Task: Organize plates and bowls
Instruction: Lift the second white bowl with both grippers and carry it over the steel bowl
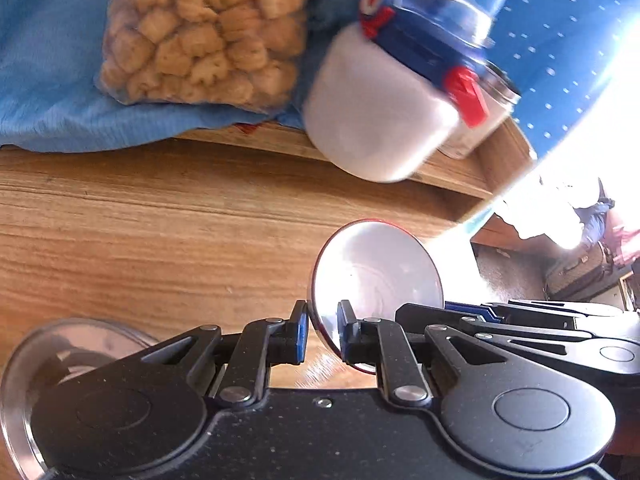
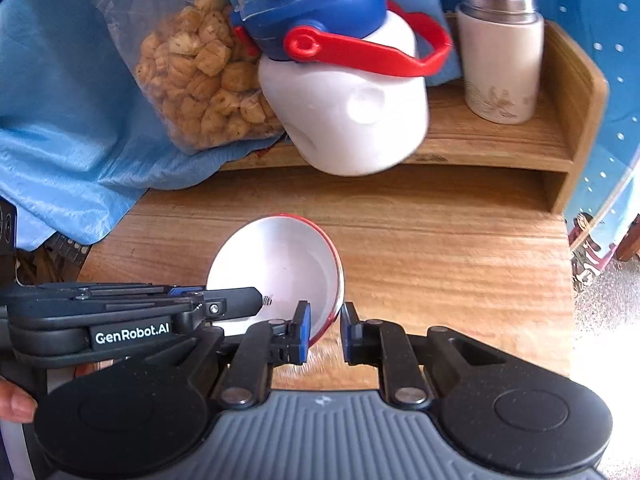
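A small bowl (image 1: 376, 276) with a red outside and a shiny pale inside hangs tilted above the wooden table (image 1: 140, 240). My left gripper (image 1: 323, 332) is shut on its near-left rim. In the right wrist view the same bowl (image 2: 280, 264) has its right rim pinched by my right gripper (image 2: 326, 330), also shut. The left gripper (image 2: 240, 300) comes in from the left edge of that view, and the right gripper (image 1: 452, 312) from the right of the left wrist view. A steel dish (image 1: 20, 380) lies at the bottom left, half hidden behind the gripper body.
A low wooden shelf (image 2: 500, 140) at the back carries a white bottle (image 2: 352, 120) with blue lid and red strap, a white cup (image 2: 500, 60) with steel rim, and a snack bag (image 2: 200, 80) on blue cloth (image 2: 60, 120). A thumb (image 2: 14, 402) shows at the left edge.
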{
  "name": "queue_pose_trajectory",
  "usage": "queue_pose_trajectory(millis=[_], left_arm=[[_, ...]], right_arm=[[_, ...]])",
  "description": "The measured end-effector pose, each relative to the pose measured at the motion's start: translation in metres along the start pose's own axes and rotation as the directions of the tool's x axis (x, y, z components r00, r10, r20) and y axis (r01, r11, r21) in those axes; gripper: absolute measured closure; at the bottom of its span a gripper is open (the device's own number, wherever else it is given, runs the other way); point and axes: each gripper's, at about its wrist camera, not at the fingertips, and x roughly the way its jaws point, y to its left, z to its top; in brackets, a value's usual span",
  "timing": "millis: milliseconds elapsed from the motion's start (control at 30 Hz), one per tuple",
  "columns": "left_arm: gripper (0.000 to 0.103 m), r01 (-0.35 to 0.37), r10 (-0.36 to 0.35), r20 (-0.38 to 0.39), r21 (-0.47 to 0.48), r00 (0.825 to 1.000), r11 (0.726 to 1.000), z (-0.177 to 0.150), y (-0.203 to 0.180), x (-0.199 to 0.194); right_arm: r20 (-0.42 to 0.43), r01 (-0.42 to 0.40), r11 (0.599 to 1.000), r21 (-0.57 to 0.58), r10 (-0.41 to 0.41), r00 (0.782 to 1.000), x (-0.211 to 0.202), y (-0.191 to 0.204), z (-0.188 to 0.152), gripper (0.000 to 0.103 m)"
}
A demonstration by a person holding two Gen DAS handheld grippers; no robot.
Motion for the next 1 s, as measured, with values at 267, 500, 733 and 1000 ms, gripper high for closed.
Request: queue_pose_trajectory(millis=[267,500,733,1000], left_arm=[[0.087,-0.002,0.003,-0.036,0.009,0.999,1.0,-0.026,-0.023,-0.014],[0.087,-0.018,0.018,-0.047,0.013,0.999,1.0,-0.041,-0.039,-0.022],[0.087,-0.03,0.031,-0.058,0.012,0.998,0.999,-0.06,-0.048,-0.032],[0.086,-0.058,0.062,-0.099,0.037,0.993,0.998,-0.08,-0.054,-0.034]], right_arm=[[-0.005,-0.054,0.999,0.008,0.054,0.999,-0.032,-0.015,-0.016,0.086],[-0.056,-0.087,0.996,-0.016,0.086,0.995,-0.046,-0.023,-0.03,0.084],[-0.086,-0.12,0.992,-0.049,0.115,0.99,-0.059,-0.025,-0.043,0.083],[-0.14,-0.152,0.986,-0.061,0.143,0.98,-0.061,-0.027,-0.053,0.083]])
